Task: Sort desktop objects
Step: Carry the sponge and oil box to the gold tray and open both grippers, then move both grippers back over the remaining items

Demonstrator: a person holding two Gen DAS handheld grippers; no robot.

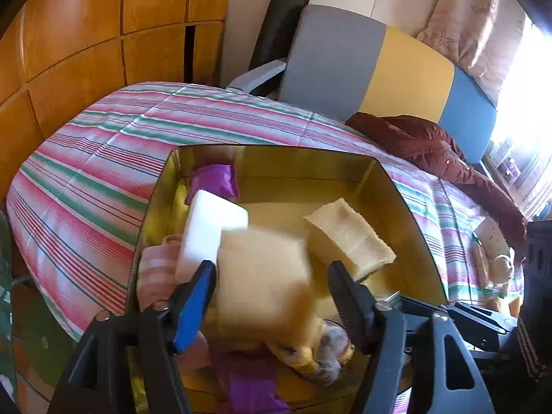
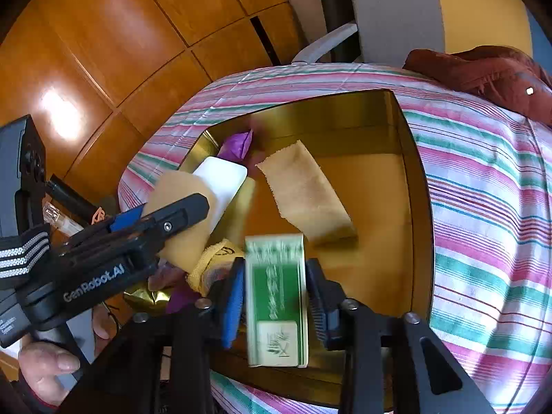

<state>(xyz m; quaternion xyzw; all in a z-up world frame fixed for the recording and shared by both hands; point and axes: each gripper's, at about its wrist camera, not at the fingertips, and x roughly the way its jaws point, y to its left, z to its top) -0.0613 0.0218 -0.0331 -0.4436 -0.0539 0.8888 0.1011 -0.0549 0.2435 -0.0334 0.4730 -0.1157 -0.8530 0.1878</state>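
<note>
Gold rectangular metal tin [image 1: 386, 179] sits below both grippers on striped cloth [image 1: 103, 172]. Left gripper [image 1: 272, 286] spread wide, blurred tan square sponge [image 1: 265, 276] loose between its fingers. Right gripper [image 2: 276, 293] slightly parted, green-white cardboard box [image 2: 276, 296] between pads, grip unclear.

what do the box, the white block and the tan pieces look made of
Box: likely metal, its gold walls shiny and mirror-like. White block: smooth, matte, round-edged, perhaps foam or soap. Tan pieces: probably sponge, with a porous, fuzzy surface.
</note>
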